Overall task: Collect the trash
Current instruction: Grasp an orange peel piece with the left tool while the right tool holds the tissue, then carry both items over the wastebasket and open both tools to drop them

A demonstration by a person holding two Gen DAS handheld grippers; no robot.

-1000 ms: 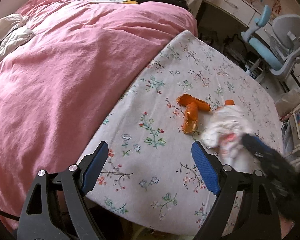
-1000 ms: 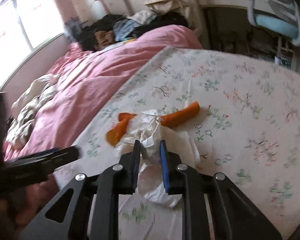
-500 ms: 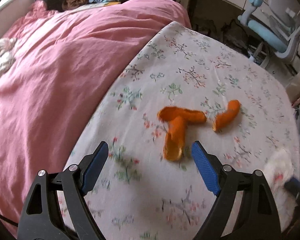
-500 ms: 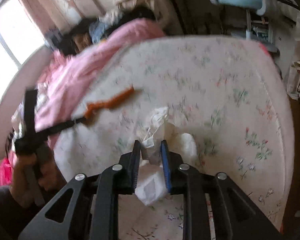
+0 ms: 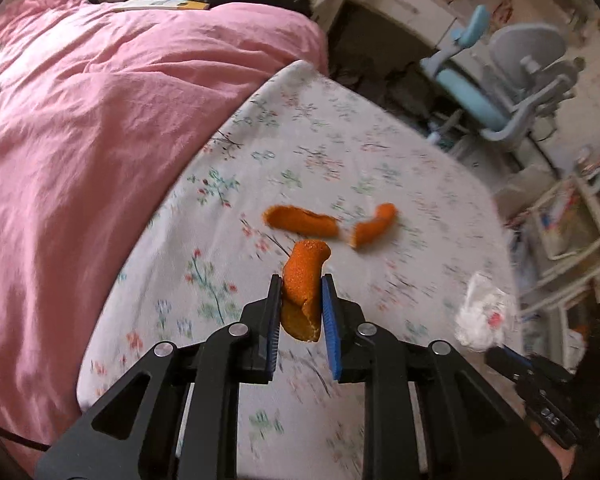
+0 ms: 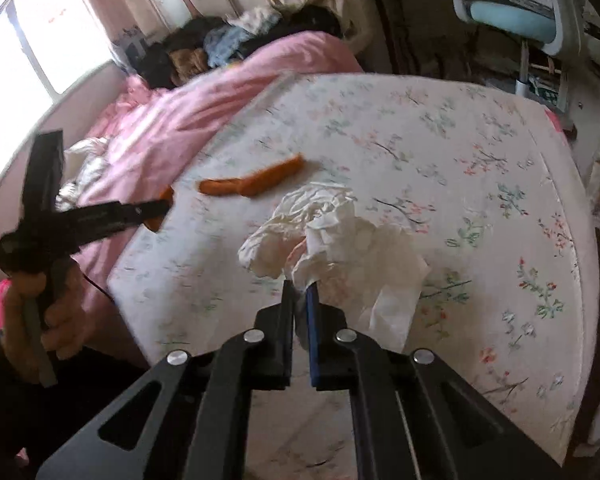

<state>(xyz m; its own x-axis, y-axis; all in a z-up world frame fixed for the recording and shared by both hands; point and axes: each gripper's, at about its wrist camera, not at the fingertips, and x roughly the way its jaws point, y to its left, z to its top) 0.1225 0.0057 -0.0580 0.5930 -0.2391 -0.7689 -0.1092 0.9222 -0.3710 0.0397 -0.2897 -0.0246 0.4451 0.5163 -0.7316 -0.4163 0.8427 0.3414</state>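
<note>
Since half a second ago my left gripper has closed on one peel, which then lay on the sheet between its open jaws; the piece now sits pinched between the blue pads and appears lifted clear of the bed, though motion blur prevents certainty. Two peels remain on the floral sheet, just beyond the held one, touching or nearly touching end to end. My right gripper is clamped on the tissue, as it was earlier; the wad hangs in front of the jaws above the sheet. In the left view that tissue shows at the right edge, off the side of the bed. The pink duvet covers the bed's left part, well apart from the peels. The desk chair stands beyond the far corner.

Assessment: both tools are loaded. No bin is visible in either view. I judge deposit comes next, then a return for the two remaining peels.
</note>
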